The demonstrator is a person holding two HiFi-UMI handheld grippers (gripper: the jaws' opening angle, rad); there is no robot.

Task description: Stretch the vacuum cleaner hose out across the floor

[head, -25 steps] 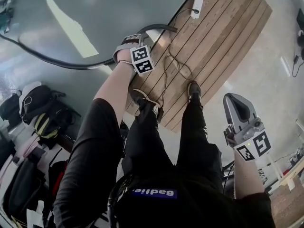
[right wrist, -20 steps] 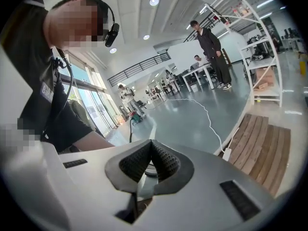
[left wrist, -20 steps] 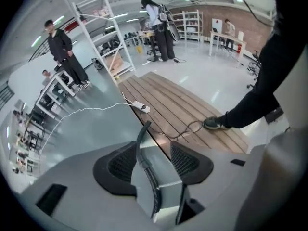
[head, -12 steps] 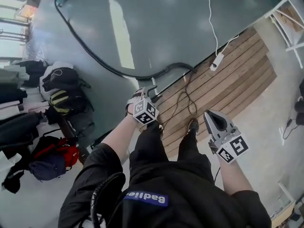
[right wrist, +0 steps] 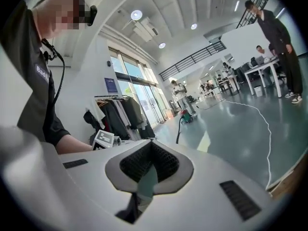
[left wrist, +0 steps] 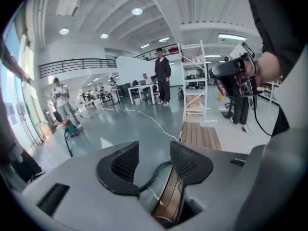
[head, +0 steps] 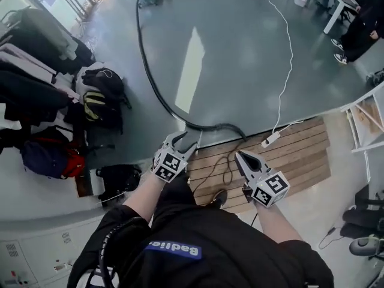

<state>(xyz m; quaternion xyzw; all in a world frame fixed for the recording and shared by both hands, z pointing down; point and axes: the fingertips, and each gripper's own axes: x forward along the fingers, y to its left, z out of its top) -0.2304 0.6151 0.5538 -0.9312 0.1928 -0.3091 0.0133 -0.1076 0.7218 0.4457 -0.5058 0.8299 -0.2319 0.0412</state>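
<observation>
My left gripper (head: 178, 138) is spread, my right gripper (head: 243, 156) pressed together — I hold nothing. Pulling the hose (head: 210, 126) could snag it on the platform (head: 294, 152) edge.

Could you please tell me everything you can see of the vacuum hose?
The hose is black, slim and flexible, looking like rubber or plastic. It lies on the glossy grey floor, running from the far-off vacuum in one long curve, then bending to end by the edge of the wooden platform. Nothing holds it; the open left gripper hangs above its near end.
</observation>
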